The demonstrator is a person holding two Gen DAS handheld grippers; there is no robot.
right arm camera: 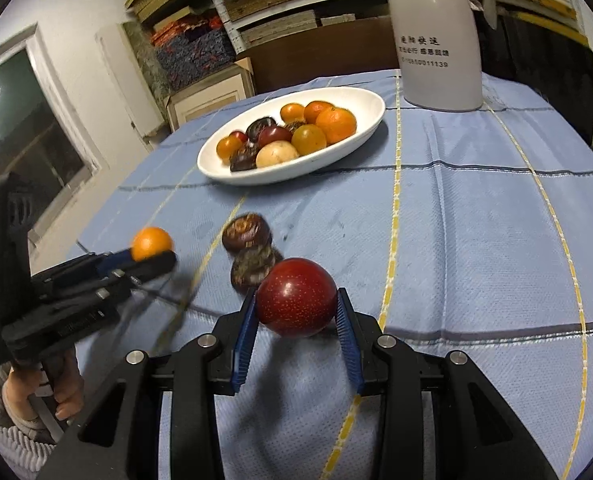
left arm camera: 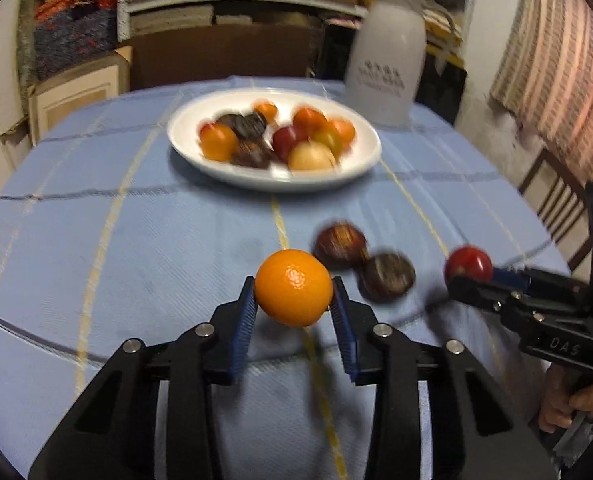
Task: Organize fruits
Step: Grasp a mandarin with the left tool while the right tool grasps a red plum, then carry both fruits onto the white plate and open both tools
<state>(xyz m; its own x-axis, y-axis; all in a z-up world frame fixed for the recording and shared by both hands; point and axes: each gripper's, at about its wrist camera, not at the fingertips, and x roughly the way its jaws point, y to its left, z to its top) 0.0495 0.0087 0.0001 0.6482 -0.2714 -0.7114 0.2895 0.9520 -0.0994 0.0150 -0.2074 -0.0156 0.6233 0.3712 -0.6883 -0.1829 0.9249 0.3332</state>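
Counting the loose fruit first: 1 orange (left arm camera: 293,287), 1 red plum (right arm camera: 295,297), 2 dark brown fruits (right arm camera: 246,232) (right arm camera: 256,268). The orange is clamped betw. the blue pads of the left gripper (left arm camera: 293,300), lifted just off the blue checked tablecloth (left arm camera: 116,260). The red plum is pinched the same way in the right gripper (right arm camera: 296,312), also just above the cloth. Both dark fruits lie on the cloth touching each other, betw. the 2 grippers, nearer the plum.

White oval plate (right arm camera: 352,148) sits further back at table centre, approx. 10 fruits piled in it: 5 orange ones, 2 red, 2–3 dark brown, 1 pale yellow; exact no. hard to tell as some overlap. 1 white plastic jug (right arm camera: 436,40) w/ printed text stands behind the plate, to its right. A hand (right arm camera: 36,392) grips the left tool's handle; another hand (left arm camera: 572,404) holds the right one.
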